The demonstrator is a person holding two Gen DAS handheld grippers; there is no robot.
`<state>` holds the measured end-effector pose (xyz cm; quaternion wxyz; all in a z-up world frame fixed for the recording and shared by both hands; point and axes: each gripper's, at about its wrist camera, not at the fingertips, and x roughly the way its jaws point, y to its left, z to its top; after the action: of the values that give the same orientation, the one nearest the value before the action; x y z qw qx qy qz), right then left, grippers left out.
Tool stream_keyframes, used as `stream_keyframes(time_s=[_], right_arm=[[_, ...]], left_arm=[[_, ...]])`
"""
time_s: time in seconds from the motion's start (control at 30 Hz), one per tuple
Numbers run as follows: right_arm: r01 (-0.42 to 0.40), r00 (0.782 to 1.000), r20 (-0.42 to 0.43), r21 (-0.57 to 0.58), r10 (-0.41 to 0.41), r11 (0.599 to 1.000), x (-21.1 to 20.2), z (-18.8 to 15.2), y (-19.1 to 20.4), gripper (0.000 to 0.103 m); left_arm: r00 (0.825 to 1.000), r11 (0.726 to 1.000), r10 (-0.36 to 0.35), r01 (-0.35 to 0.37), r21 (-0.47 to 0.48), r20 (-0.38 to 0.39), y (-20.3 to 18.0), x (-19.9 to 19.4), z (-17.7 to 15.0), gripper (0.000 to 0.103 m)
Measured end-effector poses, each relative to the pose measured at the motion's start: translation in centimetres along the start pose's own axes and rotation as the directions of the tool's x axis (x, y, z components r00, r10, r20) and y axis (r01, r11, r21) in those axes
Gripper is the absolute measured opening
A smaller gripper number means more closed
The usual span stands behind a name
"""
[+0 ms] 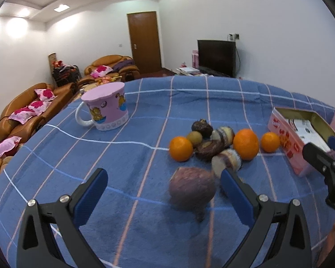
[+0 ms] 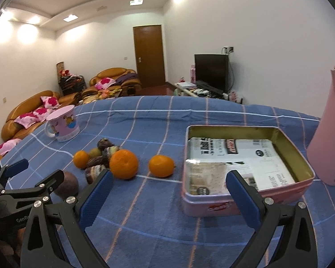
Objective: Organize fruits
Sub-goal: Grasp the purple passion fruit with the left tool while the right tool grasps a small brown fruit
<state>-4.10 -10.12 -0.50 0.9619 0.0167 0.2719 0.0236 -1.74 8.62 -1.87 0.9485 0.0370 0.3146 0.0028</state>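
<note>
A purple round fruit [image 1: 192, 187] lies on the blue checked cloth between the fingers of my open left gripper [image 1: 165, 189], blurred and nearer the right finger. Behind it is a cluster: three oranges [image 1: 181, 148], [image 1: 245, 144], [image 1: 270, 141], a kiwi [image 1: 194, 138] and several dark mangosteens [image 1: 208, 148]. A pink tin [image 2: 248, 167] lined with paper stands at the right. My right gripper [image 2: 169, 192] is open and empty, just in front of the tin's left corner. The purple fruit [image 2: 67, 184] and left gripper [image 2: 33, 174] show at left.
A pink cartoon mug [image 1: 106, 109] with a lid stands at the far left of the table. A tall pink bottle [image 2: 328, 129] stands right of the tin. Sofas, a door and a TV are beyond the table's far edge.
</note>
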Motion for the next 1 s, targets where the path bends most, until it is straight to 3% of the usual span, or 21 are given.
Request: stream_keyframes(time_s=[0.1, 0.27, 0.47, 0.53, 0.6, 0.67, 0.73, 0.9, 1.0], right_arm=[[-0.052, 0.998, -0.024, -0.023, 0.051, 0.998, 0.5, -0.1, 1.0, 0.096], [-0.147, 0.982, -0.131, -0.071, 0.137, 0.987, 2.4, -0.5, 3.5, 0.075], [-0.255, 0.935, -0.275, -0.075, 0.225, 0.964, 5.5, -1.0, 6.8, 0.07], [-0.281, 0.917, -0.313, -0.067, 0.248, 0.957, 6.4, -1.1, 7.4, 0.055], [-0.294, 0.903, -0.346, -0.062, 0.255, 0.954, 7.3, -1.3, 7.9, 0.054], [-0.292, 0.901, -0.352, -0.063, 0.252, 0.955, 7.4, -1.2, 8.1, 0.051], [-0.301, 0.897, -0.358, -0.066, 0.259, 0.951, 7.4, -1.2, 8.4, 0.037], [-0.307, 0.897, -0.362, -0.094, 0.254, 0.947, 6.9, -1.3, 8.5, 0.027], [-0.285, 0.908, -0.342, -0.087, 0.24, 0.955, 6.2, -1.1, 7.4, 0.027]], left_arm=[[1.0, 1.0, 0.009, -0.009, -0.002, -0.018, 1.6, 0.0, -0.4, 0.103], [0.999, 1.0, 0.018, -0.019, -0.012, -0.052, 3.9, 0.2, -1.0, 0.103], [0.998, 1.0, 0.002, -0.002, 0.001, -0.063, 4.9, 0.3, -1.4, 0.103], [0.998, 1.0, -0.004, 0.005, 0.01, -0.064, 4.9, 0.4, -1.5, 0.103], [0.998, 1.0, -0.012, 0.013, 0.025, -0.064, 4.7, 0.2, -1.5, 0.103], [0.998, 0.999, -0.017, 0.02, 0.035, -0.063, 4.4, 0.2, -1.4, 0.103], [0.997, 0.999, -0.031, 0.033, 0.031, -0.066, 4.2, 0.2, -1.3, 0.103], [0.992, 0.996, -0.092, 0.093, 0.003, -0.083, 3.2, 0.6, -0.7, 0.103], [0.99, 0.993, -0.111, 0.113, 0.018, -0.085, 1.9, 0.7, -0.4, 0.103]])
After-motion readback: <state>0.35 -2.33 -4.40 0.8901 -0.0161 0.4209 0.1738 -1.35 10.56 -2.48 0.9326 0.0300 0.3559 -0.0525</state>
